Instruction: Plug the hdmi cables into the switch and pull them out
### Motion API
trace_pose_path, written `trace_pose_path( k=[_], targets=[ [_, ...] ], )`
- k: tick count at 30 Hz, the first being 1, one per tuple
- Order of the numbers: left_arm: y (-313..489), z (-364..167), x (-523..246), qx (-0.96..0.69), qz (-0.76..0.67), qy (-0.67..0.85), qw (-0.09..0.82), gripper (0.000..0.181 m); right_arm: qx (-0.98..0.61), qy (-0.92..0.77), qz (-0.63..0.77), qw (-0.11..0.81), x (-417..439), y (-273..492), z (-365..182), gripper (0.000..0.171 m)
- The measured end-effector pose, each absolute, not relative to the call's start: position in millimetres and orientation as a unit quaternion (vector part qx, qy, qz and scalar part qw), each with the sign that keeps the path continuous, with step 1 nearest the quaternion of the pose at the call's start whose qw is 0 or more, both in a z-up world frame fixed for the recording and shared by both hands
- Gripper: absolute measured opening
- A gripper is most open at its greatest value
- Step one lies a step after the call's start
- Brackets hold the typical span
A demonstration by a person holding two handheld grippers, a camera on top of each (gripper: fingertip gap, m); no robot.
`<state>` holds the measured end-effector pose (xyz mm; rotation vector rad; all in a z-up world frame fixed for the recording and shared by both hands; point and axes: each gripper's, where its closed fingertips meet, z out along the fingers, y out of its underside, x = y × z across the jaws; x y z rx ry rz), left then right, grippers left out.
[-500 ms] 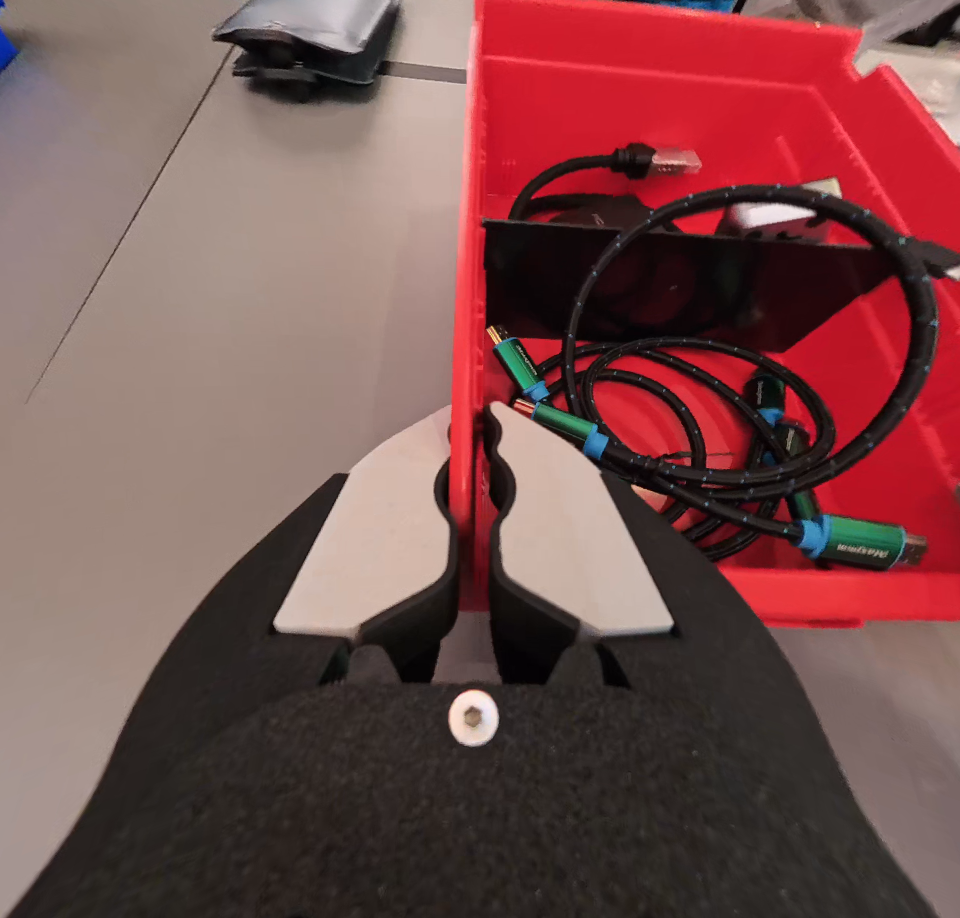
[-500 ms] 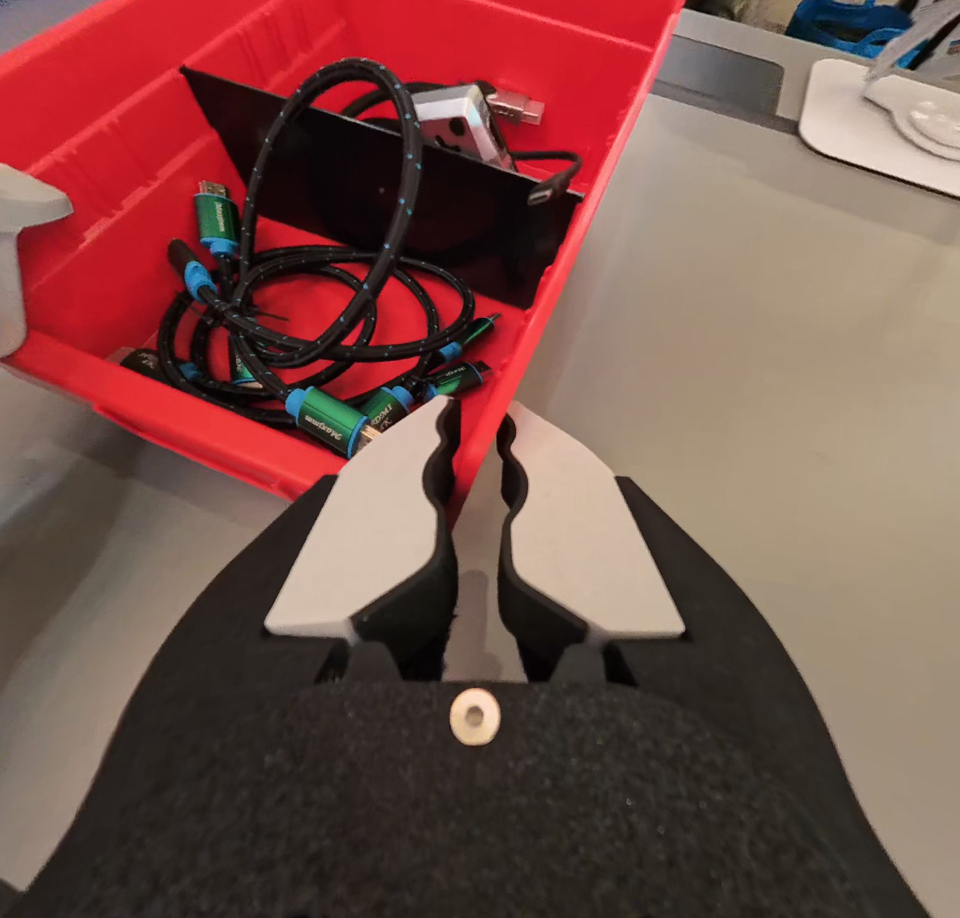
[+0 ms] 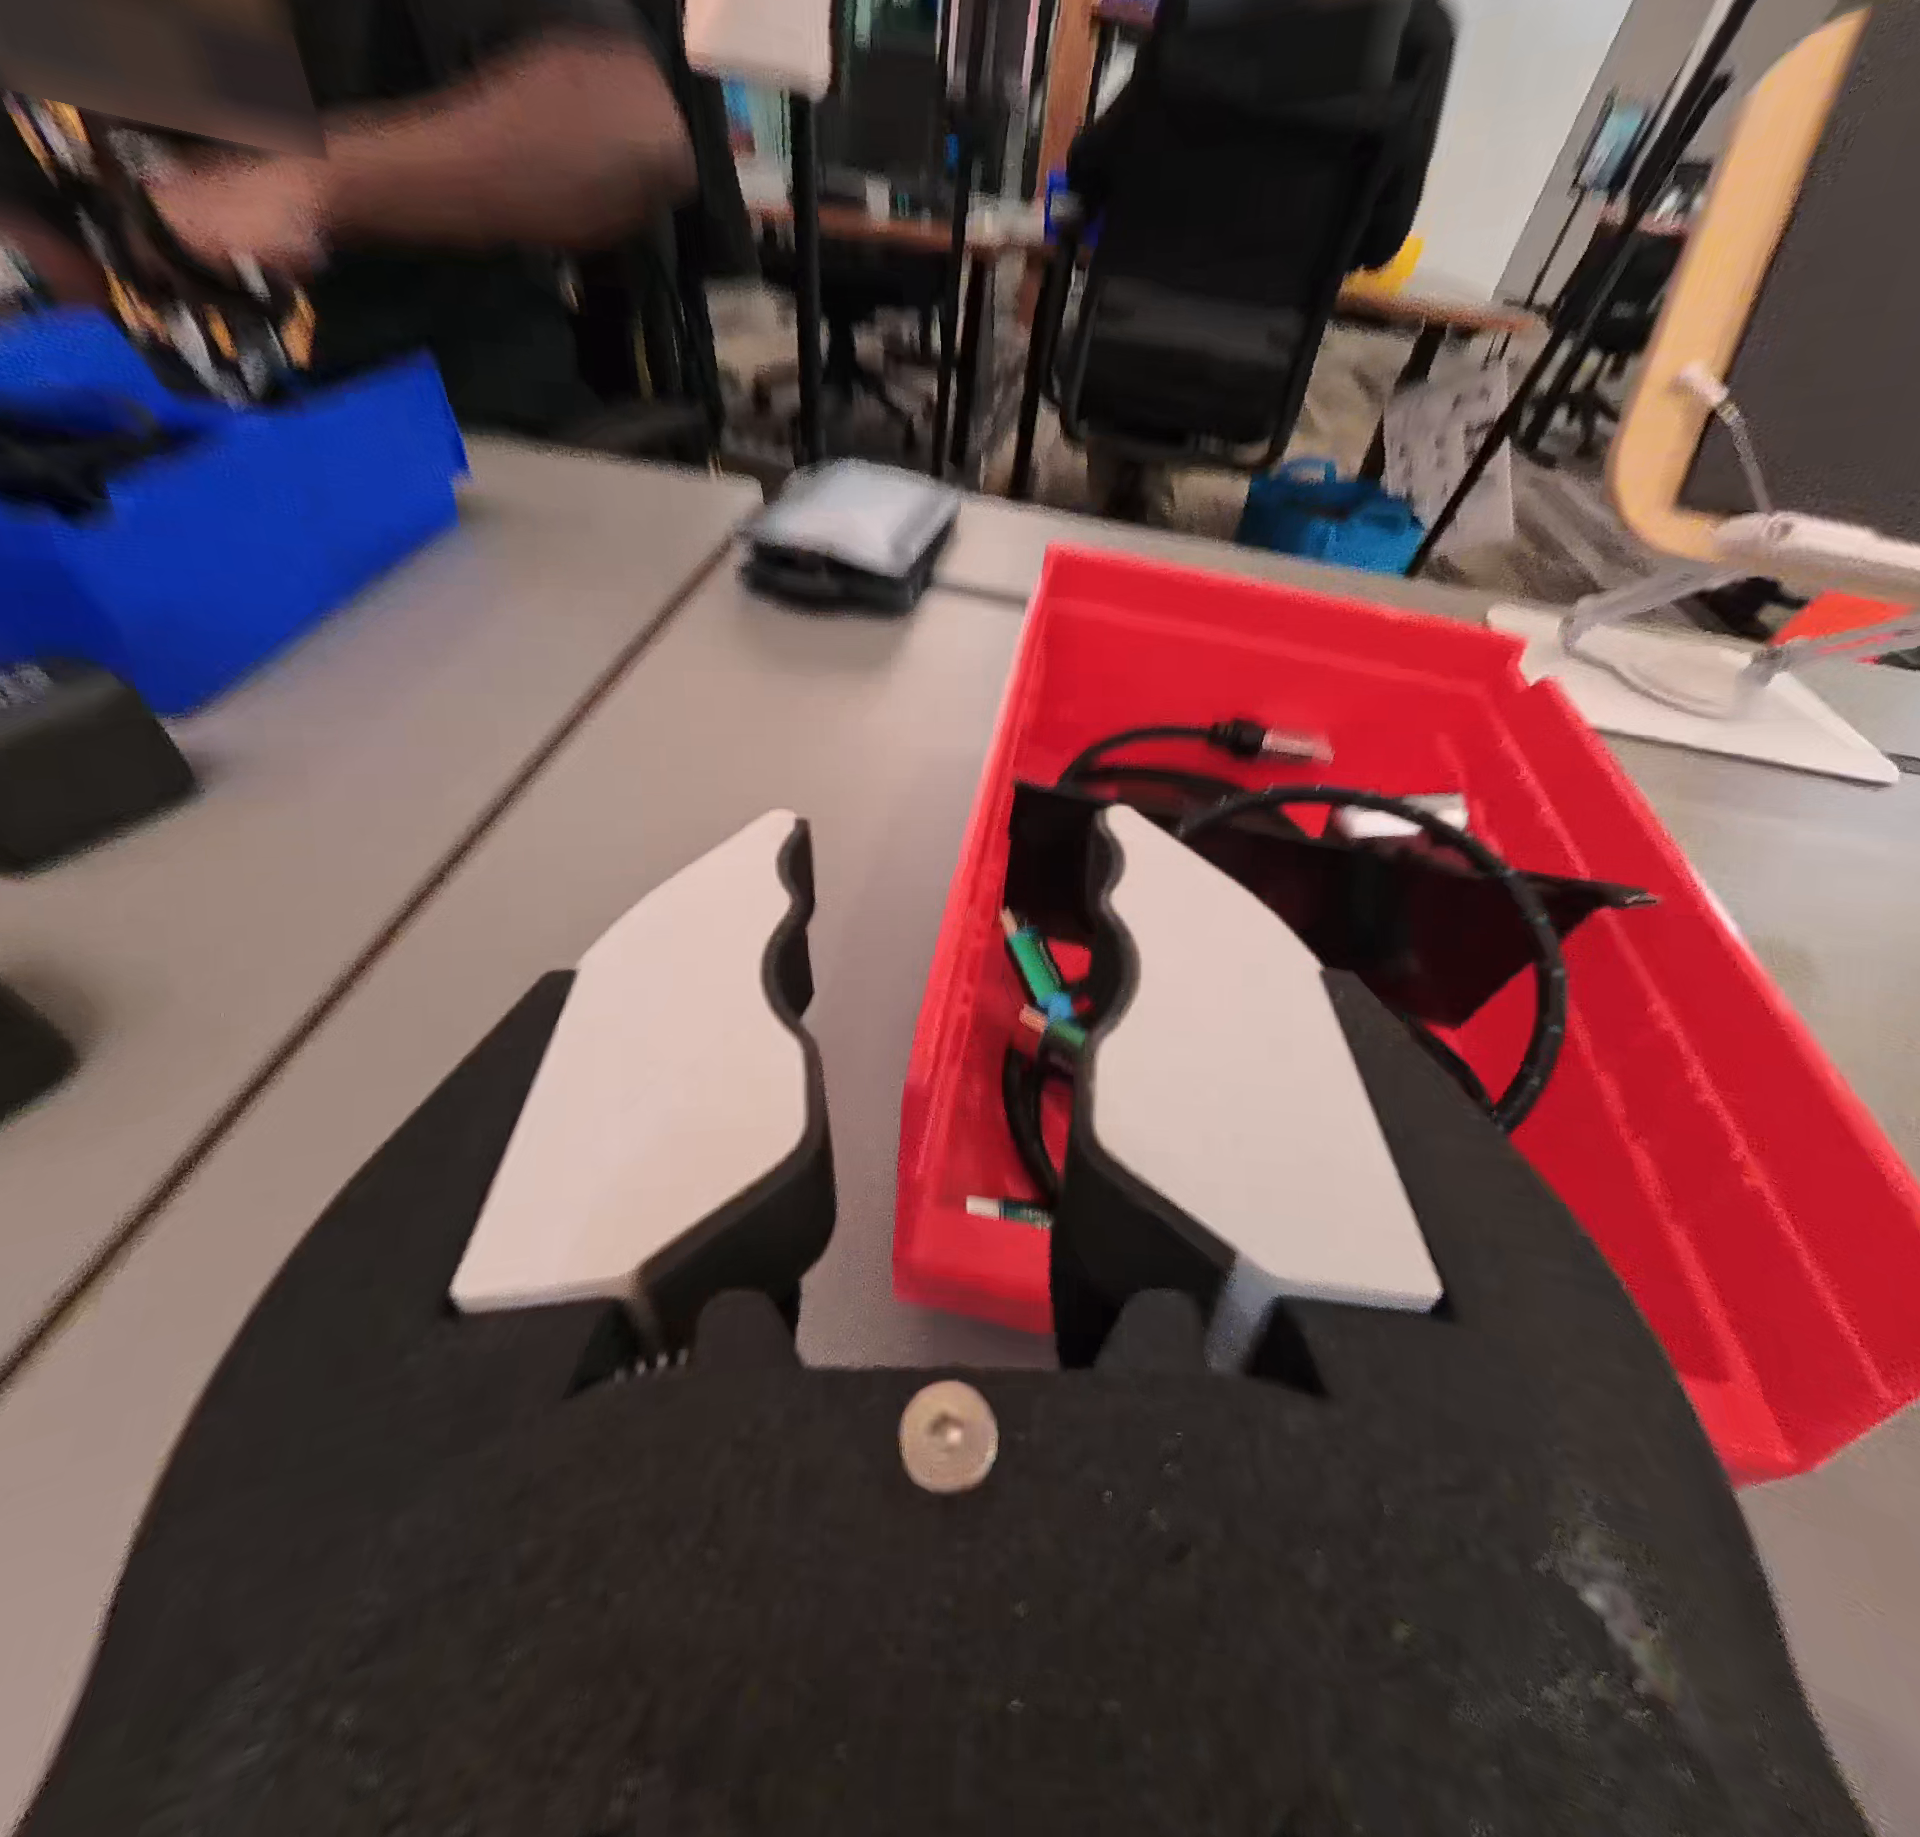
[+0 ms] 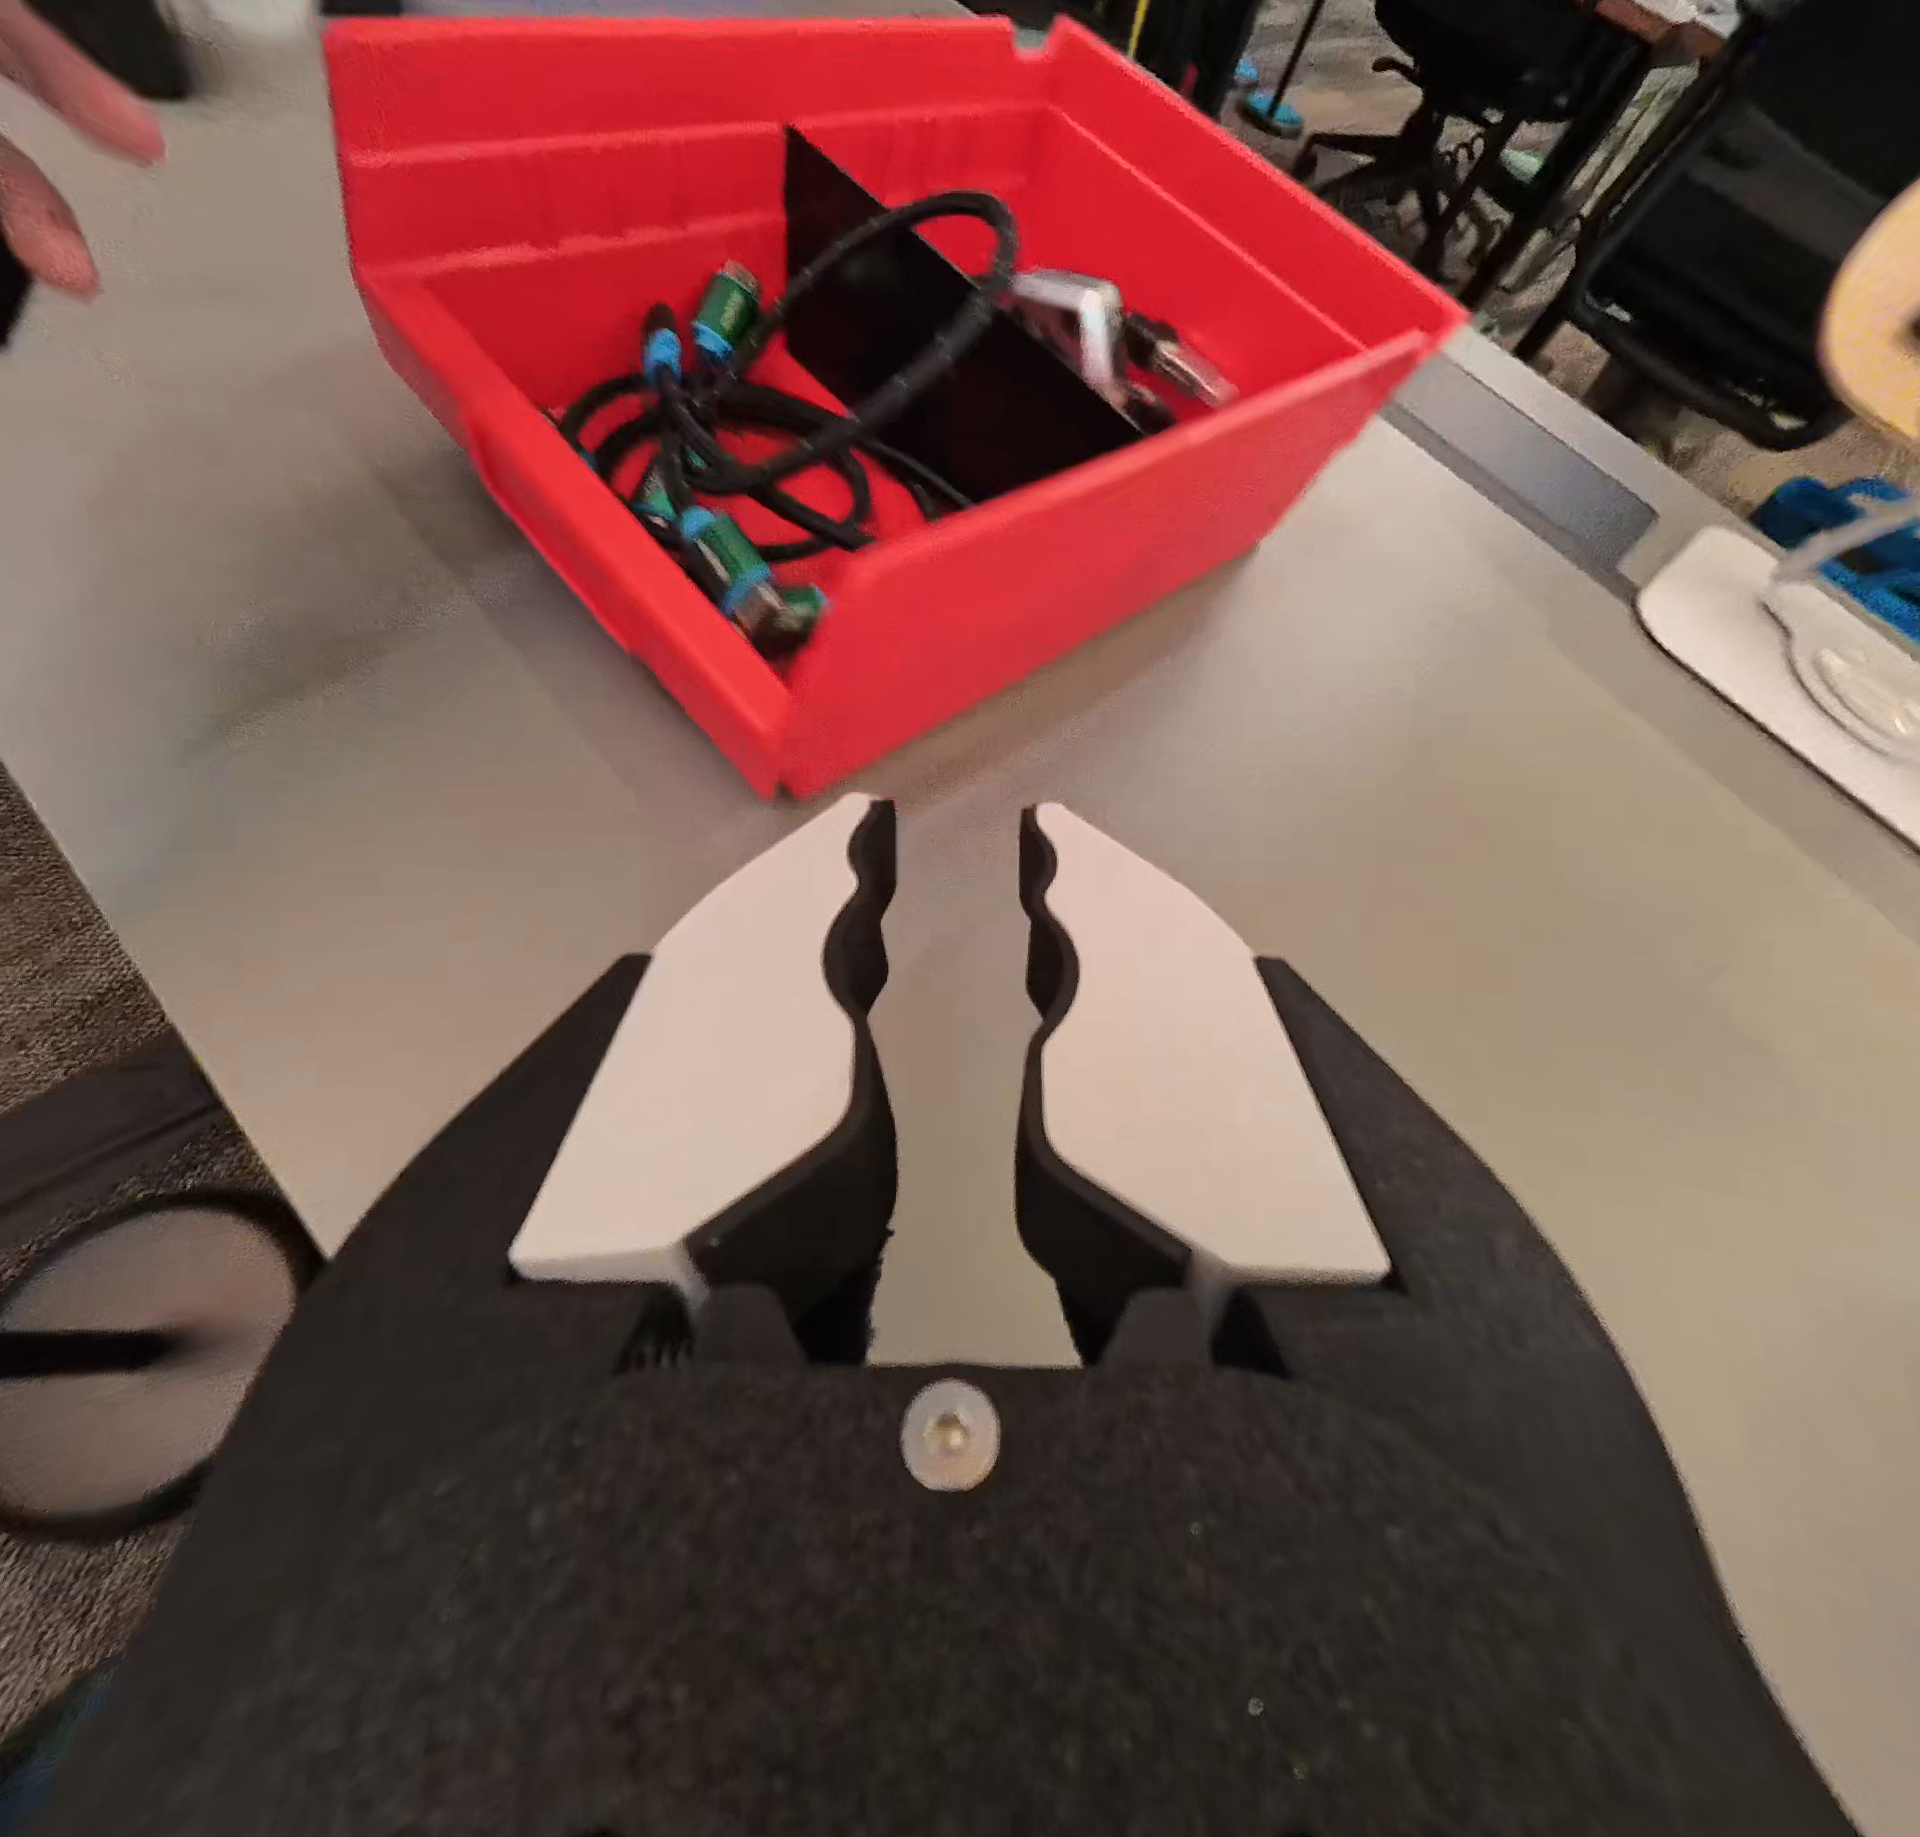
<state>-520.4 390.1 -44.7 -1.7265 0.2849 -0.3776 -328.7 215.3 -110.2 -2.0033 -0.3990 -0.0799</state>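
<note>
Left gripper (image 3: 951, 831) and right gripper (image 4: 958, 819) drawn back from red bin (image 4: 1091, 561); jaws parted.

Cables (image 4: 727, 457) in bin (image 4: 1039, 561), divider (image 4: 935, 364) behind.

Even, soft indoor light with faint shadows under the red bin (image 4: 1091, 582), while motion blur smears both views, heaviest from 9 to 12 o'clock in the left wrist view, and wide-angle distortion bends the edges.
</note>
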Motion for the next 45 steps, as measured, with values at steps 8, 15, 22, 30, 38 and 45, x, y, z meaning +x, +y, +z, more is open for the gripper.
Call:
trace_pose_path(
  k=[8, 15, 22, 30, 38, 45],
  targets=[
    [314, -22, -415, -0.693, -0.189, 0.282, 0.636, 0.068, -0.858, -0.052, -0.033, 0.510, -159, 138, -104, 0.024],
    [244, -60, -373, -0.729, -0.266, 0.268, 0.572, 0.063, -0.819, 0.041, -0.087, 0.566, -9, 48, -78, 0.035],
    [227, -98, -378, -0.747, -0.288, 0.244, 0.547, 0.057, -0.734, 0.171, -0.131, 0.643, 95, -63, -73, 0.024],
    [232, -101, -381, -0.741, -0.272, 0.259, 0.556, 0.057, -0.762, 0.219, -0.086, 0.604, 129, -62, -111, 0.029],
    [238, -110, -386, -0.747, -0.238, 0.279, 0.555, 0.056, -0.763, 0.219, -0.028, 0.607, 111, -51, -117, 0.027],
    [239, -112, -383, -0.748, -0.254, 0.283, 0.545, 0.058, -0.767, 0.210, -0.035, 0.605, 110, -50, -117, 0.025]
  ],
)
